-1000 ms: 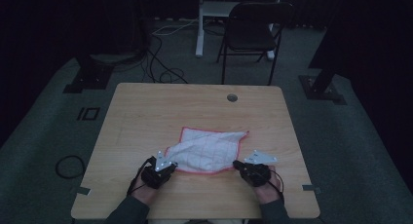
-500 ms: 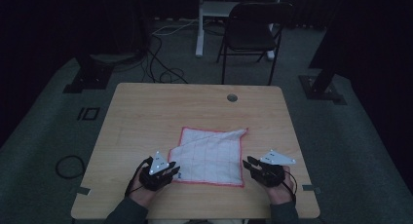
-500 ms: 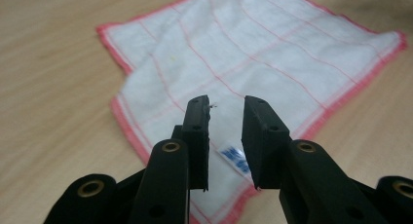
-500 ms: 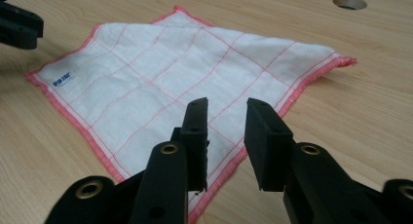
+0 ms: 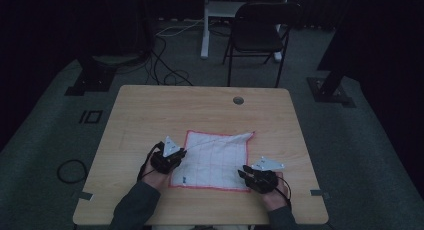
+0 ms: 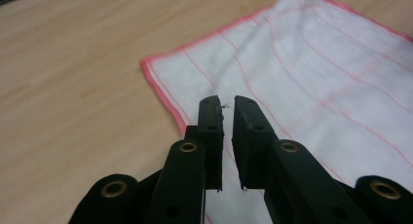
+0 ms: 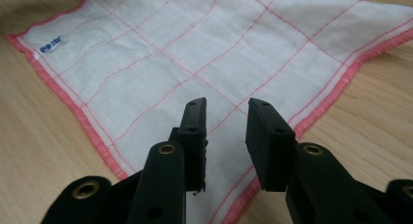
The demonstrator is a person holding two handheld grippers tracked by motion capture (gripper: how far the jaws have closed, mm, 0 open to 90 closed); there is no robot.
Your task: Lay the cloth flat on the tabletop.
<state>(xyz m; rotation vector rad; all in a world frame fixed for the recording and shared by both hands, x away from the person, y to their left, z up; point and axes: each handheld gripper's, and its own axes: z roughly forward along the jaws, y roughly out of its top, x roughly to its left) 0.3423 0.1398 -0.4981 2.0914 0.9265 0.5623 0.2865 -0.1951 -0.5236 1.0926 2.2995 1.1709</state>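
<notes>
the cloth [image 5: 212,160] lies flat on the wooden table [image 5: 150,115], between the two grippers: its left edge runs just under the left gripper [image 5: 172,154], and its near right corner sits just ahead of the right gripper [image 5: 247,172]. it is a thin white woven square with a pink stitched hem and faint pink grid lines, folded over along a diagonal at its far side, so that part is double. i judge it light, limp and not fragile; it will drape and sag from wherever it is pinched, and it will slide easily on the smooth wood if dragged rather than lifted.

in the left gripper view the left gripper [image 6: 228,104] hangs just above the hem [image 6: 163,90]. its jaws have just been closing and stand a narrow slit apart, with no cloth between them, only a wisp of thread at the tips. in the right gripper view the right gripper [image 7: 226,109] has jaws wider apart, also empty, poised over the near corner where the hem [image 7: 336,90] passes just to the right of its tips.

the best holds look like the hemmed corners and edges: the stitched border is thicker and gives the pads something to bite. a pinch in the open middle would likely bunch the weave. a small blue label [image 7: 52,43] sits near the corner far to the left of the right gripper.
</notes>
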